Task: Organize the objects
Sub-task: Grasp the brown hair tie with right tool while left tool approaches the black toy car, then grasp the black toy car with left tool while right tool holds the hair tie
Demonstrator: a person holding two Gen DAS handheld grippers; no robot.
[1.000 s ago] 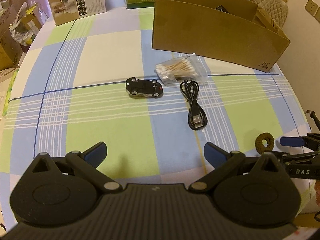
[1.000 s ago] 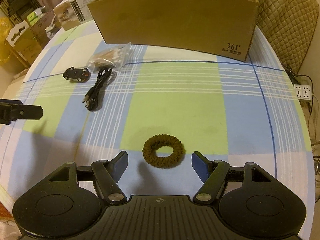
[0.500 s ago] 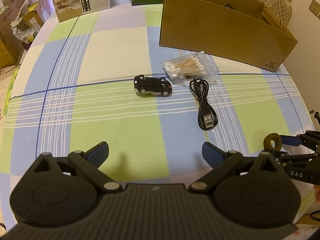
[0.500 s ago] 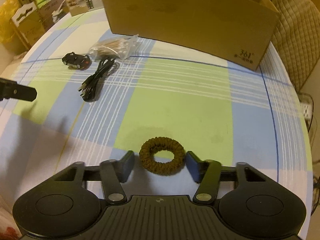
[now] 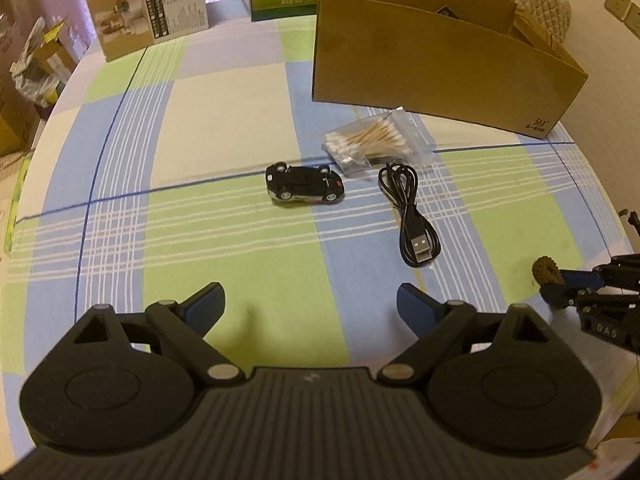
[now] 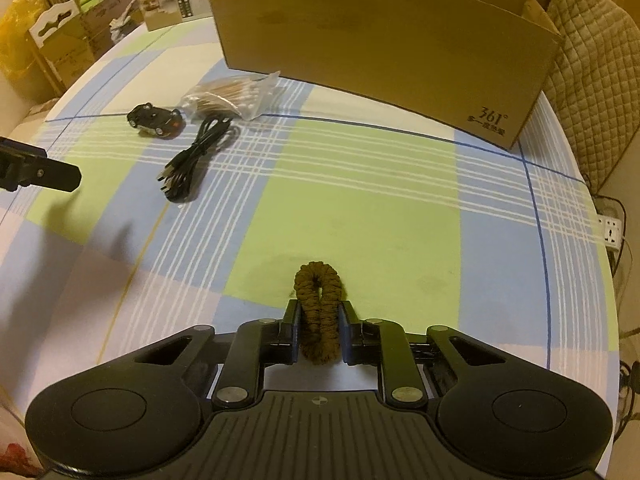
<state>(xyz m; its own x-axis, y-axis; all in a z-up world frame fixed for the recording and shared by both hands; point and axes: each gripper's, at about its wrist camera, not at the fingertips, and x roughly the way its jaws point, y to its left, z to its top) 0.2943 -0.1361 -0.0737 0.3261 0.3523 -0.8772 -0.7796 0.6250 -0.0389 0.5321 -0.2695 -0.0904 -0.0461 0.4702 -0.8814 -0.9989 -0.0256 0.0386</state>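
My right gripper [image 6: 319, 326] is shut on a brown hair tie [image 6: 319, 304], squeezed flat and upright between the pads just above the tablecloth; it also shows at the right edge of the left wrist view [image 5: 545, 271]. My left gripper [image 5: 310, 300] is open and empty, low over the near part of the table. A black toy car [image 5: 304, 187], a bag of cotton swabs [image 5: 376, 144] and a coiled black USB cable [image 5: 412, 216] lie in the middle. An open cardboard box [image 5: 436, 60] stands behind them.
Two printed cartons [image 5: 154, 12] stand at the table's far left edge. A quilted chair [image 6: 592, 64] and a power strip [image 6: 610, 232] lie off the right side. Cardboard boxes and bags [image 6: 48, 40] sit beyond the left edge.
My right gripper has closed on the hair tie, which went from lying flat as a ring to being pinched upright. The left gripper drifted slightly and stayed open.
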